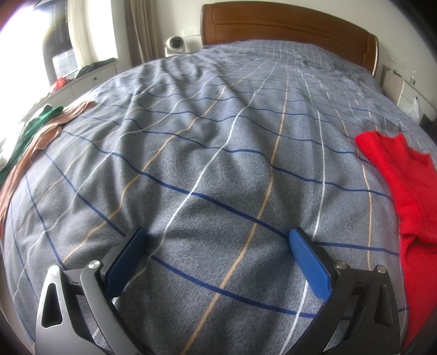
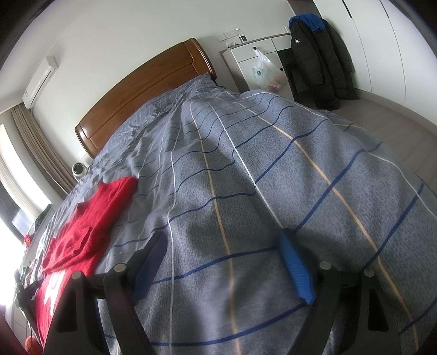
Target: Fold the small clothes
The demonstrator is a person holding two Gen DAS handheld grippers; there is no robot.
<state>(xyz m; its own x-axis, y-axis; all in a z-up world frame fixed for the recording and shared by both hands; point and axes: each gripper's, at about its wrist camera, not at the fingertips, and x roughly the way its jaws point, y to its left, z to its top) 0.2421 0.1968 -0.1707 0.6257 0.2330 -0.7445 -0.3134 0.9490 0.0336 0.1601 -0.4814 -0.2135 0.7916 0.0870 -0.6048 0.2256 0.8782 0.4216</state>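
Nothing looks folded yet: both grippers hang over the checked bedspread [image 1: 218, 163] with jaws spread wide and nothing between them. The left gripper [image 1: 217, 245] and right gripper [image 2: 222, 247] each hold no cloth. A red knitted top [image 1: 404, 185] lies rumpled and unfolded between them, and a green garment [image 1: 30, 131] and a tan one [image 1: 35, 147] wait at the bed's far left edge

A grey bedspread [image 1: 218, 163] with blue, white and tan grid lines covers the bed, and a brown wooden headboard [image 1: 286, 24] stands at its far end. Far right, a black coat [image 2: 316, 57] hangs beside a white cabinet [image 2: 245, 57] bearing a plastic bag [image 2: 263, 71]. A small white fan [image 1: 174, 45] sits far left near the curtains [image 2: 38, 144].
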